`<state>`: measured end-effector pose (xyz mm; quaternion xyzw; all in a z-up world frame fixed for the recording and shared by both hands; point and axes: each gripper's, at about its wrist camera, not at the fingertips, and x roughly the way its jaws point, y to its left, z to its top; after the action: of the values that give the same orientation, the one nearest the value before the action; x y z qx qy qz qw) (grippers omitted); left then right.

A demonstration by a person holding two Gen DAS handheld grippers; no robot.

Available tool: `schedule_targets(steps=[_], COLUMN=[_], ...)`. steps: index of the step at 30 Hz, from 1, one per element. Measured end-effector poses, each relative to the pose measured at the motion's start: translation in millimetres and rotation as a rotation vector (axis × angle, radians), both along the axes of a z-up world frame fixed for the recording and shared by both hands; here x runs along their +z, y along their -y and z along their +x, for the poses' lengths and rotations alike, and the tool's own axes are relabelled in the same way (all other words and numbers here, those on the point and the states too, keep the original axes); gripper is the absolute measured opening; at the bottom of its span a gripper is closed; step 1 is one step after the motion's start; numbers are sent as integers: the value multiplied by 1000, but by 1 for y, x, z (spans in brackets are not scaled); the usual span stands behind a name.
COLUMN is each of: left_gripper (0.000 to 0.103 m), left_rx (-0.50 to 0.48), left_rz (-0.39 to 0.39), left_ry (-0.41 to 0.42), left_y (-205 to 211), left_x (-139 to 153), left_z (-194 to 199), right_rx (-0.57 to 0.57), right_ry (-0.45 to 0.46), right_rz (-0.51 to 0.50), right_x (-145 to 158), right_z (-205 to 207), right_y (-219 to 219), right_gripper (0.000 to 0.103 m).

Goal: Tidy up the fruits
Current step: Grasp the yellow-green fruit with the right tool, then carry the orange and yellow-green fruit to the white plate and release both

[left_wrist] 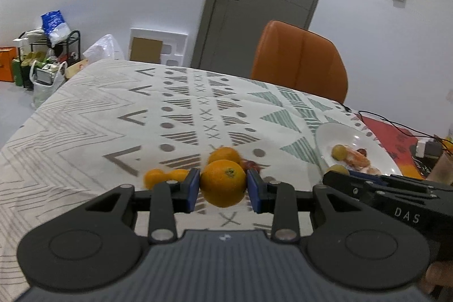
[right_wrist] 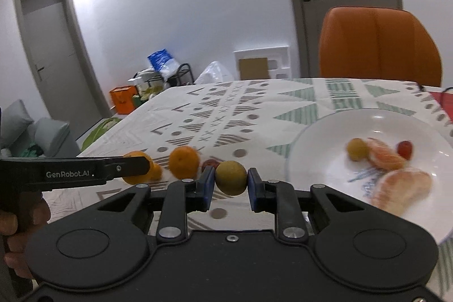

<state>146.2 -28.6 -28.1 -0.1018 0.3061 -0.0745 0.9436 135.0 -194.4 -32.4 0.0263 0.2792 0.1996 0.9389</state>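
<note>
while both tools hang over the patterned tablecloth (left_wrist: 85, 115), our left gripper (left_wrist: 222, 186) clamps a round orange citrus fruit (left_wrist: 222, 182) at its widest girth. our right gripper (right_wrist: 230, 183) pinches a small yellow-green round fruit (right_wrist: 230, 178) the same way. we judge both light, firm-skinned, bruisable. beyond lie loose oranges (right_wrist: 184, 162); farther right, the white ceramic plate (right_wrist: 325, 132).

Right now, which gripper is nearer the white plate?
Right. The right gripper, shut on a yellow-green fruit, sits beside the white plate; the left gripper, holding an orange, is farther away.
</note>
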Motion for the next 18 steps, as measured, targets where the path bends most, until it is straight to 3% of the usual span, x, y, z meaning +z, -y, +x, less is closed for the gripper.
schedule_targets(steps=[18], left_gripper=[35], left_rx=[-118], left_rz=[12], left_ry=[6], left_y=[59], left_x=[4], left_z=[9], right_rx=[-140], right_ry=[17], right_rz=[10], right_x=[3], right_z=[-16], right_y=[61], right_gripper=[23])
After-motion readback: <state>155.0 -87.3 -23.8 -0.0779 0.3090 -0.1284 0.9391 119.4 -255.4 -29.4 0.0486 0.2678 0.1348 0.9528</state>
